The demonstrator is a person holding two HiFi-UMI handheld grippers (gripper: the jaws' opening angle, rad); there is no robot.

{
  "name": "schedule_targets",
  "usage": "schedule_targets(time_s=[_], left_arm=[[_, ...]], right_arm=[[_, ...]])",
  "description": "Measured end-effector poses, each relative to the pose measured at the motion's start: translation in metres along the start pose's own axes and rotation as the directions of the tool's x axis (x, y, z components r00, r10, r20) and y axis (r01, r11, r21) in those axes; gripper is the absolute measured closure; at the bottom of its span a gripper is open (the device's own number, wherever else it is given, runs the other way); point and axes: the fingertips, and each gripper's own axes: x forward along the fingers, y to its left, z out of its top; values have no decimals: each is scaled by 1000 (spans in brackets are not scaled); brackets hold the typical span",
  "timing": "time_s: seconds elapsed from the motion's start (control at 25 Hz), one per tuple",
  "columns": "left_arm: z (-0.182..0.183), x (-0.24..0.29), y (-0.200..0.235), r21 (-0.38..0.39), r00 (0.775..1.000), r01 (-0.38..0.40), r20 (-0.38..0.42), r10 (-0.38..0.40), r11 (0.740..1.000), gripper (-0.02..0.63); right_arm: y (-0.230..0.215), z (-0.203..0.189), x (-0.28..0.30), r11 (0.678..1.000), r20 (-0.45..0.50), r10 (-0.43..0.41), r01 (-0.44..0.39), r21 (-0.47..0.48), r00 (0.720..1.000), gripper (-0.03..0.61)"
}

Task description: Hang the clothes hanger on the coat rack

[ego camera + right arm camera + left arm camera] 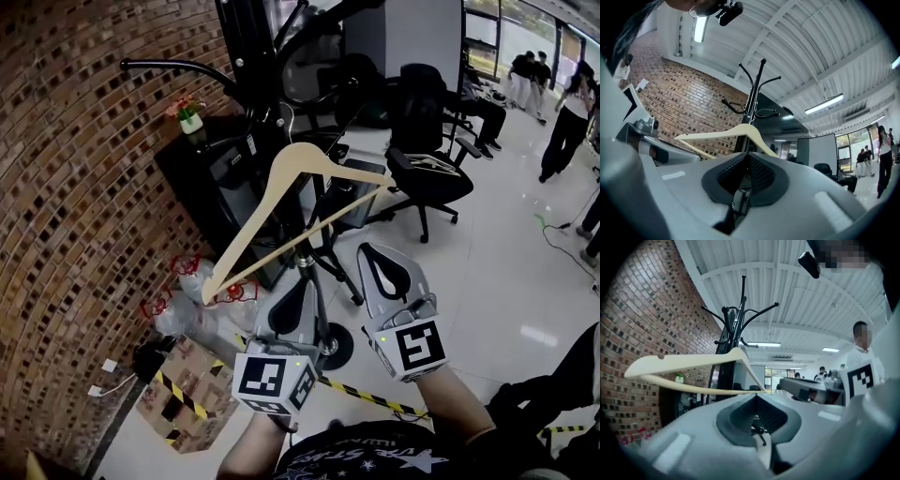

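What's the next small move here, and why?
Probably ease both grippers back and down, clear of the rack. The hanger appears to hang from the coat rack, and neither gripper holds it. The left gripper and right gripper sit below it, jaws together on nothing. The hanger's hook isn't clearly visible, so confirm its seat.

Pale letters on the person's dark shirt [375,461] read roughly "STAR", with printed stars beside them. The white logo on the office chair [433,165] seat is too small to read.
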Motion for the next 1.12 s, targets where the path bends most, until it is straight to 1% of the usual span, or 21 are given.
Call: schedule_targets(time_s=[0.16,0.24,0.36,0.56,0.88,1.12], left_arm=[[-28,-7,-5,-35,999,8,-44,-10,999,609],[-37,-10,-8,-40,998,13,-56,-15,999,609],[-40,-10,-12,-31,998,11,-59,-13,999,609],[-55,-7,-12,-16,999,17,-49,-18,1000,609],[-56,-7,-6,-12,999,-6,-41,6,1000,609],[-55,-7,-1,-22,999,-9,-41,8,1000,609]], right_arm=[[10,-16,-9,1000,-45,15,-14,17,999,572],[14,-20,-13,1000,-62,19,-17,22,998,572],[20,-28,-16,998,-97,33,-28,52,995,572],[30,-41,-21,997,-149,60,-51,65,987,572],[37,-50,-21,996,-164,74,-64,69,984,572],[45,-57,-18,995,-200,88,-79,52,976,572]])
